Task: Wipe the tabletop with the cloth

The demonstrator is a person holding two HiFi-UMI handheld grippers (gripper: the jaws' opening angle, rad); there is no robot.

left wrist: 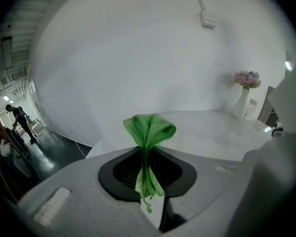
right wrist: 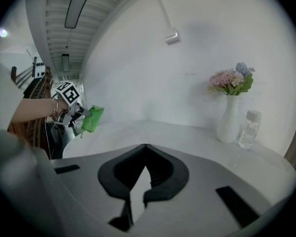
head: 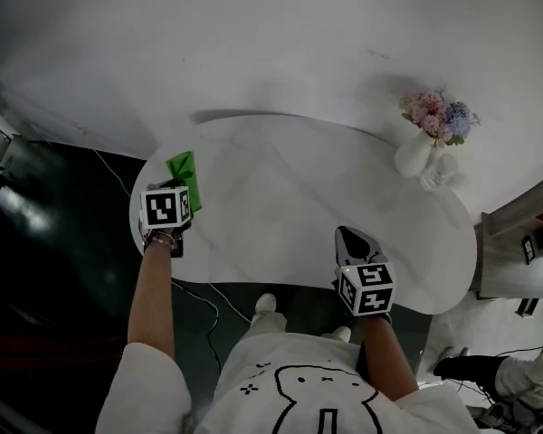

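The cloth (left wrist: 148, 132), green and bunched, is pinched between my left gripper's (left wrist: 147, 154) jaws, and its loose top flares out beyond them. I hold it at the left end of the tabletop (head: 281, 197); I cannot tell whether it touches the surface. My right gripper (right wrist: 145, 146) hangs over the near edge, jaws brought together at the tips with nothing between them. The tabletop is white, rounded and faintly veined. At its far right a white vase (head: 414, 156) of pink and blue flowers (head: 439, 116) stands just beside a clear bottle (right wrist: 249, 128). A pale wall (head: 253, 34) rises behind, and dark floor (head: 45, 242) lies to the left.
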